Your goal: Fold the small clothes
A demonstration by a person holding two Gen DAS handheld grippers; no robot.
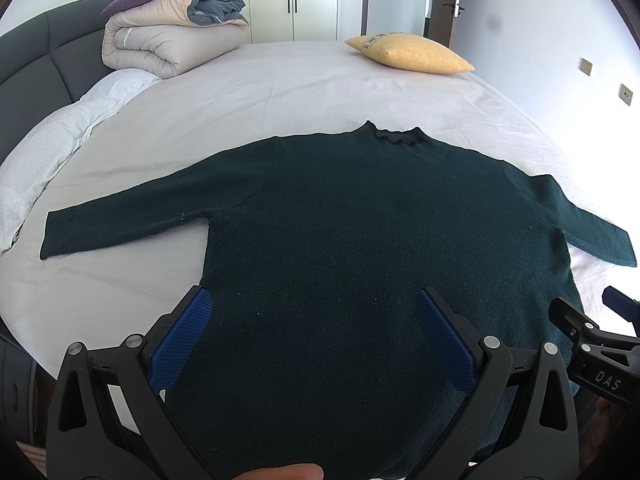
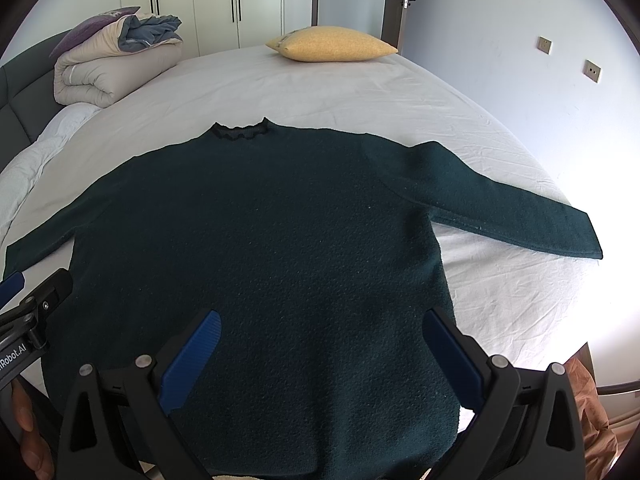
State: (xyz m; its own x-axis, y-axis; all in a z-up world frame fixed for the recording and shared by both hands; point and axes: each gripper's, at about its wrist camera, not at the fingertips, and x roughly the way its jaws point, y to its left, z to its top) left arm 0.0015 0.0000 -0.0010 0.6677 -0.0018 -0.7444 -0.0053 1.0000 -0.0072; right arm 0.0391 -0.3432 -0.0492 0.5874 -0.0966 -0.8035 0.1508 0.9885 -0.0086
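Note:
A dark green sweater (image 1: 340, 216) lies flat on the white bed sheet (image 1: 280, 92), front up, collar at the far side, both sleeves spread out sideways. It also shows in the right wrist view (image 2: 260, 232). My left gripper (image 1: 314, 300) is open over the sweater's lower left part, its blue pads wide apart and holding nothing. My right gripper (image 2: 322, 324) is open over the lower right part, also empty. The right gripper shows at the right edge of the left wrist view (image 1: 592, 328), and the left gripper at the left edge of the right wrist view (image 2: 28, 292).
A yellow pillow (image 1: 408, 54) lies at the far side of the bed. A folded beige duvet (image 1: 168, 44) with a purple cushion sits at the far left by the grey headboard (image 1: 40, 56). Wardrobes and a door stand behind.

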